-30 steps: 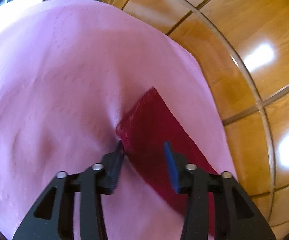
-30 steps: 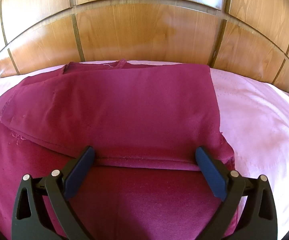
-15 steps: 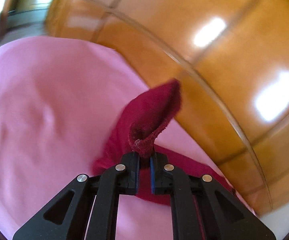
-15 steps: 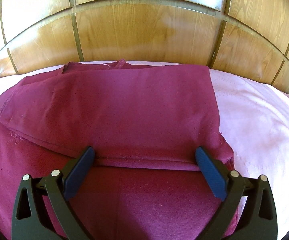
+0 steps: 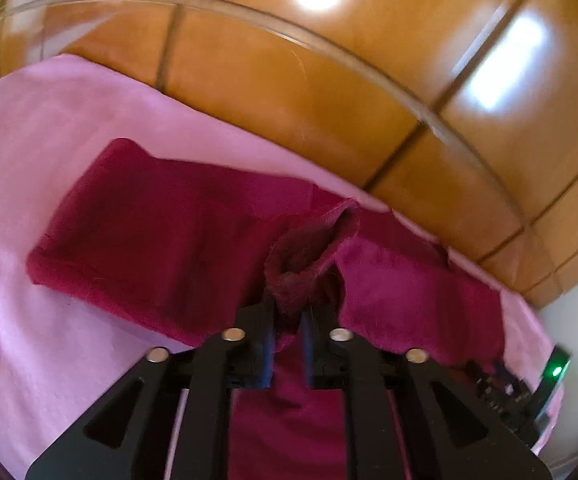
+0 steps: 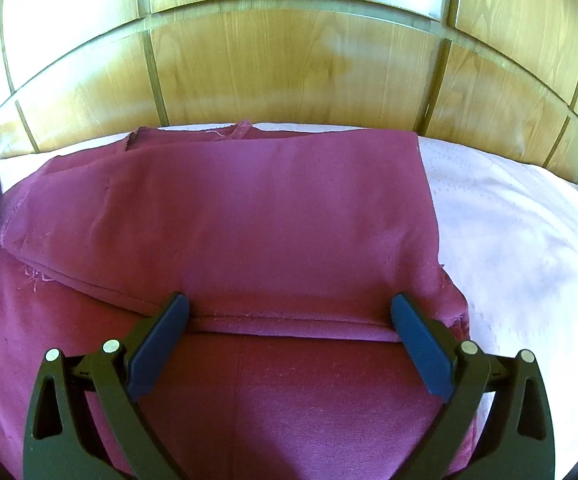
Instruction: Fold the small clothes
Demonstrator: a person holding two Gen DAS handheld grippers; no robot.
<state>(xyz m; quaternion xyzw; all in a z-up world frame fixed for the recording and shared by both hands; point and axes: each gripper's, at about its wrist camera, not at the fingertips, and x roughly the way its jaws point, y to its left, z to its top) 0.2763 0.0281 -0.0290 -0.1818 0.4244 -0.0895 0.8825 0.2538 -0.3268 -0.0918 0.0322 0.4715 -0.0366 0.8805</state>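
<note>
I am looking at a wall of glossy wooden panels (image 6: 289, 72) with dark seams between them; it is filling the top of both views and catching bright glare spots in the left wrist view (image 5: 329, 80). Below it a pink bedsheet (image 6: 509, 220) is covering the bed and running right up to the panels, pale and faintly textured on my right, deeper pink in the left view (image 5: 49, 160). A sliver of white wall (image 5: 577, 312) is showing at the far right of the left view.

On the sheet a dark red garment (image 6: 229, 220) is lying partly folded, its upper layer doubled over the lower one with a hemmed edge crossing in front of my right claw (image 6: 289, 328). That claw is standing wide apart, its blue pads (image 6: 161, 340) straddling the hem and gripping nothing; I cannot tell whether it is touching the cloth.

My left claw (image 5: 289, 320) is clenched on a bunched corner of the same garment (image 5: 161, 232), holding that frayed edge up off the bed while the rest is lying flat.

A small green light (image 5: 557, 370) is glowing at the lower right of the left view.
</note>
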